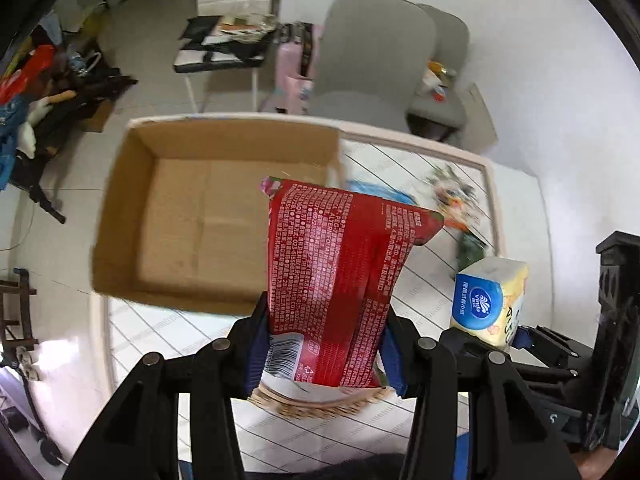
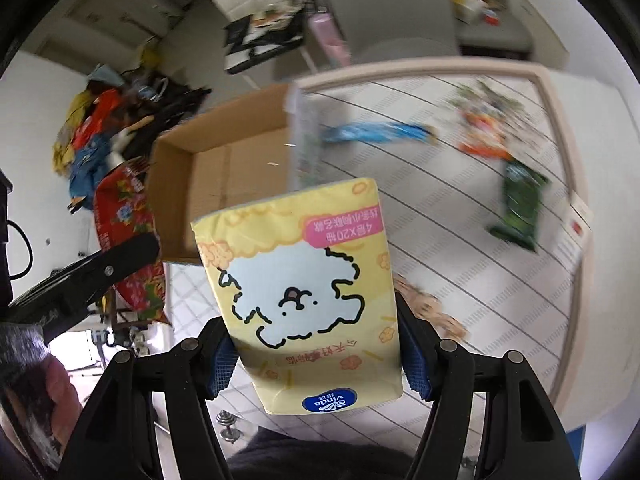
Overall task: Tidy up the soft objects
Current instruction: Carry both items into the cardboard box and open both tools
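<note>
My left gripper [image 1: 322, 344] is shut on a red snack bag [image 1: 336, 276], held above the table just in front of an open cardboard box [image 1: 132, 200] whose inside shows nothing. My right gripper [image 2: 316, 364] is shut on a yellow tissue pack [image 2: 308, 288] with a white dog drawing, held above the table to the right of the box [image 2: 216, 160]. The tissue pack also shows at the right of the left wrist view [image 1: 490, 300]. The red bag shows at the left of the right wrist view [image 2: 128, 240].
On the striped tablecloth [image 2: 460, 220] lie a blue packet [image 2: 380, 132], a colourful packet [image 2: 484, 120], a green packet [image 2: 520, 208] and a tan packet [image 2: 432, 312]. Grey chairs [image 1: 376, 56] stand behind the table. Clutter lies on the floor at left [image 1: 36, 96].
</note>
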The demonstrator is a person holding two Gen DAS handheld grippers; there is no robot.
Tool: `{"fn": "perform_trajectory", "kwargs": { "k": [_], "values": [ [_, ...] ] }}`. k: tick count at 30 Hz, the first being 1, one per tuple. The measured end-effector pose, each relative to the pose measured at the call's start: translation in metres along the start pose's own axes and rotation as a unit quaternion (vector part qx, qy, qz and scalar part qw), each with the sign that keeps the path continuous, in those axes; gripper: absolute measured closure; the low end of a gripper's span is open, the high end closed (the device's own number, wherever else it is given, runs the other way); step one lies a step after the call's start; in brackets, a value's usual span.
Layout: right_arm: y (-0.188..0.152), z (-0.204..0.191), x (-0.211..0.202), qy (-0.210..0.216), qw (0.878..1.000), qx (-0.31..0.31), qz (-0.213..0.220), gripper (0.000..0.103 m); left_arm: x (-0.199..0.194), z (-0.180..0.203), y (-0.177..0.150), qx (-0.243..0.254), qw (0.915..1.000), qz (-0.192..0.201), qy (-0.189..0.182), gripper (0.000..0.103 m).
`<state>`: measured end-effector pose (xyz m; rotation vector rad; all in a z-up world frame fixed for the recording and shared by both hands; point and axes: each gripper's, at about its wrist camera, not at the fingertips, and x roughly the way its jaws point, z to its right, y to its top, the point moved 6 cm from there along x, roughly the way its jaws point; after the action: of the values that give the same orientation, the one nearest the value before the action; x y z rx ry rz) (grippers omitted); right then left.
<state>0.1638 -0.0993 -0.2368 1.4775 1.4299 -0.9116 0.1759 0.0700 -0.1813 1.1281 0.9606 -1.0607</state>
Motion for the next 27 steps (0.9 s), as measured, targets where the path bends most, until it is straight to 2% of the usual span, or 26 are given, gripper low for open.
{"fn": "perform_trajectory", "kwargs": {
  "k": [2, 6, 13, 17, 20, 27],
  "values": [
    [0.014, -0.021, 0.014, -0.002, 1.000, -0.006, -0.005, 0.033, 0.005, -0.020, 0.015, -0.001, 1.0000, -0.001, 0.010, 0.058],
    [0.051, -0.065, 0.057, -0.021, 1.000, -0.003, -0.022, 0.033, 0.039, -0.063, 0.051, -0.007, 0.9992, -0.037, 0.009, 0.058],
    [0.108, -0.084, 0.151, -0.083, 0.994, 0.034, -0.065, 0.033, 0.125, -0.125, 0.100, -0.033, 0.9930, -0.114, -0.002, 0.058],
    [0.127, -0.074, 0.190, -0.120, 0.987, 0.053, -0.089, 0.033, 0.167, -0.135, 0.112, -0.031, 0.9864, -0.162, -0.007, 0.058],
    [0.135, -0.072, 0.206, -0.140, 0.983, 0.056, -0.100, 0.033, 0.190, -0.137, 0.115, -0.011, 0.9832, -0.182, 0.005, 0.058],
    [0.147, -0.072, 0.222, -0.159, 0.979, 0.061, -0.116, 0.033, 0.211, -0.129, 0.118, 0.003, 0.9774, -0.211, -0.005, 0.057]
  ]
}}
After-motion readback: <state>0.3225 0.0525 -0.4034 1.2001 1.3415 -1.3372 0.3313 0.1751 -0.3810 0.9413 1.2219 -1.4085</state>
